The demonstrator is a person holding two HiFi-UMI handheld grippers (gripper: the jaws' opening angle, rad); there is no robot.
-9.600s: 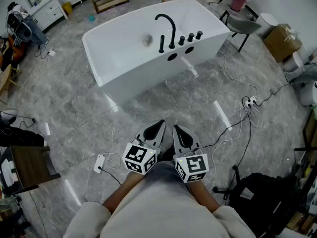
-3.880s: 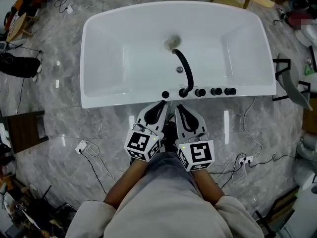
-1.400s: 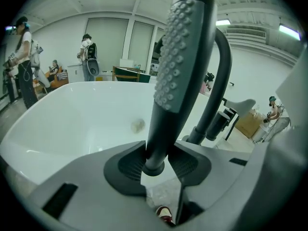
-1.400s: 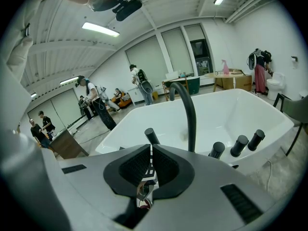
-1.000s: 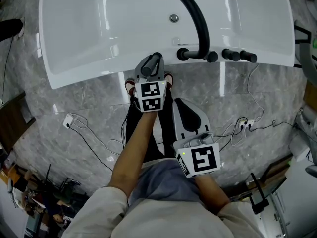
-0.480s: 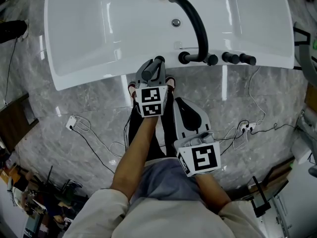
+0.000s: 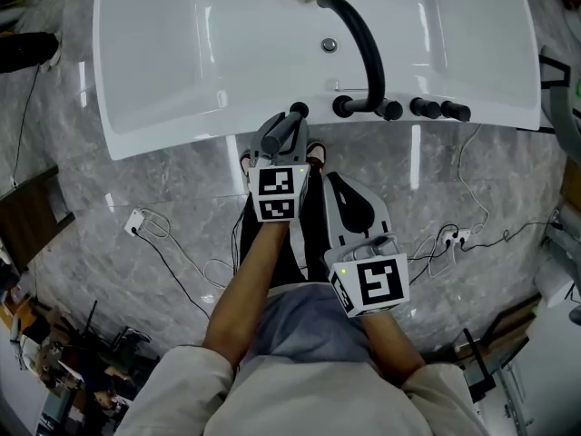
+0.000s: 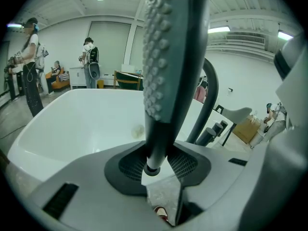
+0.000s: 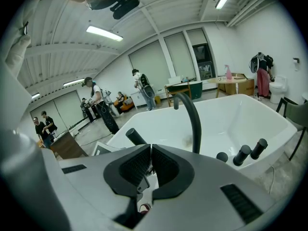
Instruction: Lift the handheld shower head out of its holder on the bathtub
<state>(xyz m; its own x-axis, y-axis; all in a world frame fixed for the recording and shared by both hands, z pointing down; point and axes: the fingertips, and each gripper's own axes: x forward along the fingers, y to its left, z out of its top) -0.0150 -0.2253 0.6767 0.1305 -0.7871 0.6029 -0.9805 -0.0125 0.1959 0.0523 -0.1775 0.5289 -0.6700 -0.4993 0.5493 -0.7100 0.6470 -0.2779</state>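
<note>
Closest to me, the right gripper [image 7: 346, 189] hangs over the grey floor [image 7: 163, 209], its jaws together on nothing. Ahead of it, my left gripper [image 7: 285, 125] has its jaws clamped on the handle of the handheld shower head [image 8: 172, 57]. The head stands upright at the near rim of the white bathtub [image 7: 163, 139]. It is left of the black arched spout [image 7: 361, 39] and the three knobs [image 7: 425, 109].

**Grey marble floor under strip lights**

Glossy grey marbled floor tiles [image 7: 163, 198] carry loose black and white cables [image 7: 451, 237]. A dark wooden cabinet [image 7: 25, 214] stands at the left edge. Long ceiling strip lights [image 9: 103, 32] brighten plain white walls [image 8: 243, 78] and tall pale window panels [image 9: 183, 54].
</note>
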